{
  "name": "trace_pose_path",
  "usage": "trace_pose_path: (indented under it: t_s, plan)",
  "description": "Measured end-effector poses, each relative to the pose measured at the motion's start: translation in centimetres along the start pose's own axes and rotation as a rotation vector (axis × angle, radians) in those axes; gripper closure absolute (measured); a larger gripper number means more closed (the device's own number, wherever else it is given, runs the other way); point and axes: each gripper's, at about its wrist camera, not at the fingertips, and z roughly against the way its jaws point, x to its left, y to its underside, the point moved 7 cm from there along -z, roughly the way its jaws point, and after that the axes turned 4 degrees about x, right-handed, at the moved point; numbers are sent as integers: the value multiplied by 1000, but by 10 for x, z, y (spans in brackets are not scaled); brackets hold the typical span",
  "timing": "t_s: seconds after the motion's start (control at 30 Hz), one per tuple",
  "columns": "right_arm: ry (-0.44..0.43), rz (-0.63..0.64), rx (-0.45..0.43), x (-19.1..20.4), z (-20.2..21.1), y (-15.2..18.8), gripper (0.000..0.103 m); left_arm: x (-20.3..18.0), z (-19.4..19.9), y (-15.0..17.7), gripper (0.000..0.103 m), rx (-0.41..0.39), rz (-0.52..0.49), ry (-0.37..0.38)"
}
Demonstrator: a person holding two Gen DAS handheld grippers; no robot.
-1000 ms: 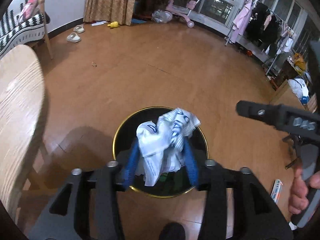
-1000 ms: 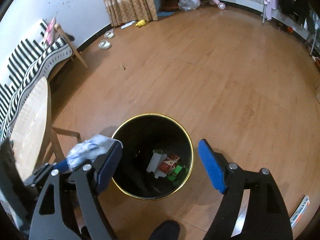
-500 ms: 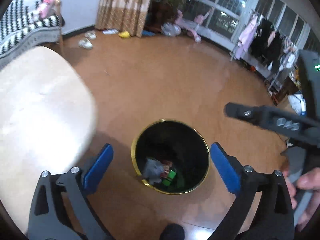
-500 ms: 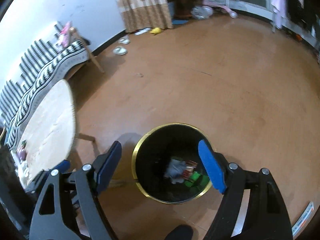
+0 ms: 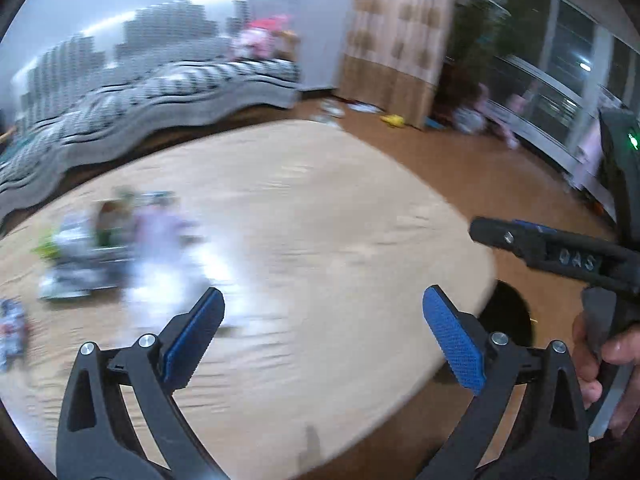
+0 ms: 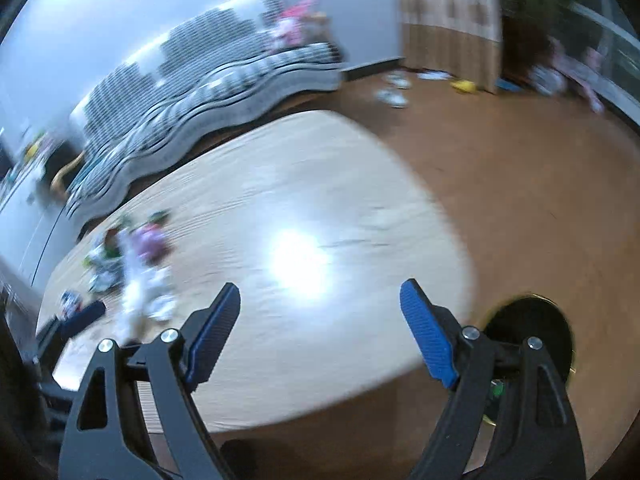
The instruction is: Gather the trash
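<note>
My left gripper [image 5: 322,334] is open and empty above the round wooden table [image 5: 320,208]. My right gripper [image 6: 320,330] is open and empty over the same table [image 6: 320,184]; it also shows from the side in the left wrist view [image 5: 536,246]. A blurred heap of trash [image 5: 116,240] lies on the table's left part, also in the right wrist view [image 6: 132,264]. The black bin with a gold rim [image 6: 548,320] stands on the floor beside the table's right edge, partly hidden [image 5: 514,316].
A striped sofa [image 5: 160,84] stands behind the table along the wall. Curtains [image 5: 400,36], slippers [image 6: 394,90] and toys lie far across the wooden floor [image 6: 540,184]. Both views are motion-blurred.
The left gripper opened and dropped the white and blue wrapper into the bin. Both grippers then swung up and left from the bin toward the table.
</note>
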Motion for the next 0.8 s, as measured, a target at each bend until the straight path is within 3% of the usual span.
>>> trace_pose_path:
  t_s: [0.17,0.33,0.47,0.63,0.8]
  plan:
    - [-127,154,60,124,-34,8,24,121,37,15,7,-30,118,-158]
    - [-234,282,105,227,-59,26,24,254,72,53,7,-17,298,-328]
    - [-347,357,161,315,-83,45,24,333,94,84,7,-8,365,-421]
    - [-432,373,240,386,-116,58,26,403,100,117,7,28,458,-463]
    - [-465,368,319,440,-150,69,27,430,86,129,7,69,404,-465]
